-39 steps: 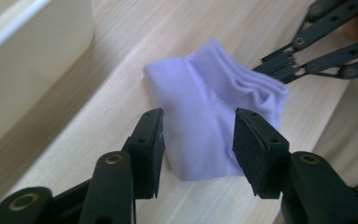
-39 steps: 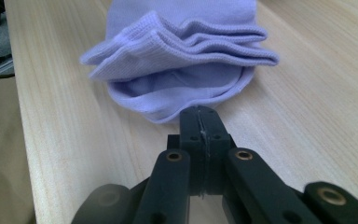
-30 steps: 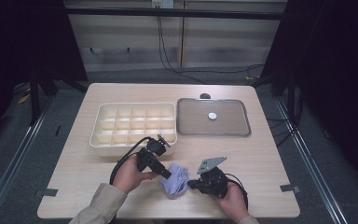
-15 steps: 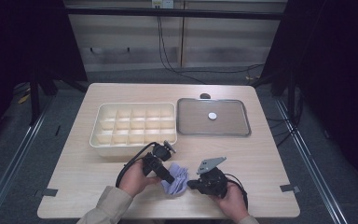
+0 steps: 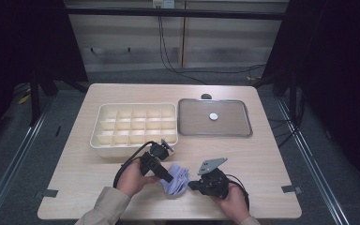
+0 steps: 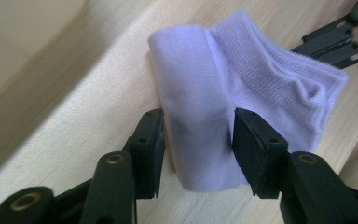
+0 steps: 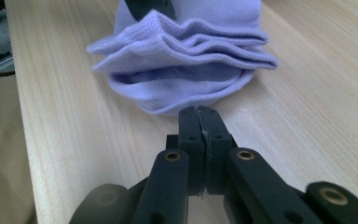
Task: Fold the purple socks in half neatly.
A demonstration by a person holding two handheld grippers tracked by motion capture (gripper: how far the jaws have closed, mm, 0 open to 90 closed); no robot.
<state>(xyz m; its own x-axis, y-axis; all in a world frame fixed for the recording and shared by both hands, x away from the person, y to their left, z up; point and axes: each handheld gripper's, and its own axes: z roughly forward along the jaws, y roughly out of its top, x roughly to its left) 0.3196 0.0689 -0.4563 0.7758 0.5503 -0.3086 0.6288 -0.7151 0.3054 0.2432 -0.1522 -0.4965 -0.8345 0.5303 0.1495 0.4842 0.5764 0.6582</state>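
Lying on the wooden table (image 5: 272, 154) near its front edge, a lilac sock (image 5: 176, 180) sits folded over on itself, between the two grippers. In the left gripper view the sock (image 6: 242, 107) shows a rolled fold running toward 12 o'clock, ribbed cuff toward 2 o'clock.

Left gripper (image 6: 198, 140): jaws at half width, one on each side of the rolled fold, pads against the cloth; they have just been closing a little on it. In the high view this gripper (image 5: 165, 177) comes at the sock from 9 o'clock.

Right gripper (image 7: 199, 123): jaws pressed together, nothing visible between them, tips just short of the sock's (image 7: 182, 70) rounded edge; whether they touch it, cannot tell. In the high view it (image 5: 192, 185) sits at the sock's 3 o'clock.

Compartment box (image 5: 136, 126), cream, at 11 o'clock from the sock, near it. Metal tray (image 5: 234, 129) at 1 o'clock, farther off, beside the box, with a small white disc (image 5: 213, 116) on it.
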